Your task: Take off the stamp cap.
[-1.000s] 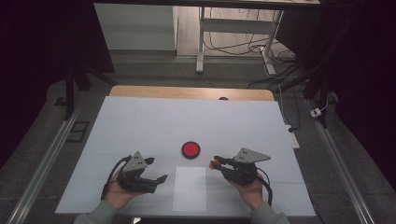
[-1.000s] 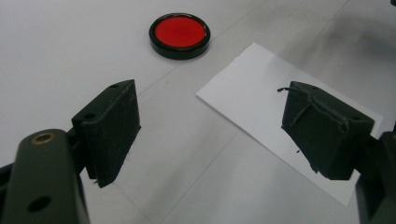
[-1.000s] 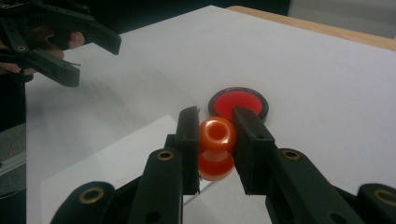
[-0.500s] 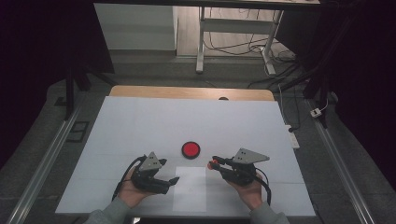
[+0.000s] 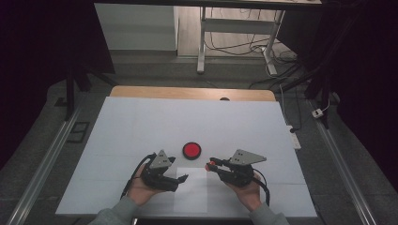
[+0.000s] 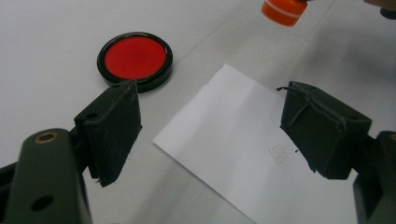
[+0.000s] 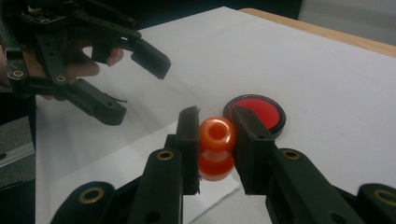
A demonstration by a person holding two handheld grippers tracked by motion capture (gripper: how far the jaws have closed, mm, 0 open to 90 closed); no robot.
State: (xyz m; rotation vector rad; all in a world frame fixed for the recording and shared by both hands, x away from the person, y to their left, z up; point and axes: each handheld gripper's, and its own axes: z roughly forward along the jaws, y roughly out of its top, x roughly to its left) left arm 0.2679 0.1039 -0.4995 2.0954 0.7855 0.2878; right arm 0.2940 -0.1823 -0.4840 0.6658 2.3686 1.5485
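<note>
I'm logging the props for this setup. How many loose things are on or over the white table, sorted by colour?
Red: 1, the round red ink pad
Orange: 1, the orange stamp, clamped in the right gripper
White: 1, the paper sheet under the open left gripper
Total: 3

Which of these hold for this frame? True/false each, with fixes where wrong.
1. The right claw is shut on the orange stamp. True.
2. The left claw grips the paper sheet. False: its jaws stand wide apart above the sheet, with nothing between them.
3. The red ink pad lies on the white table cover, beyond the paper sheet in the high view. True.
4. The orange stamp rests on the red ink pad. False: it is held off the pad, which lies behind it in the right gripper view.
5. The ink pad has a black rim. True.
</note>
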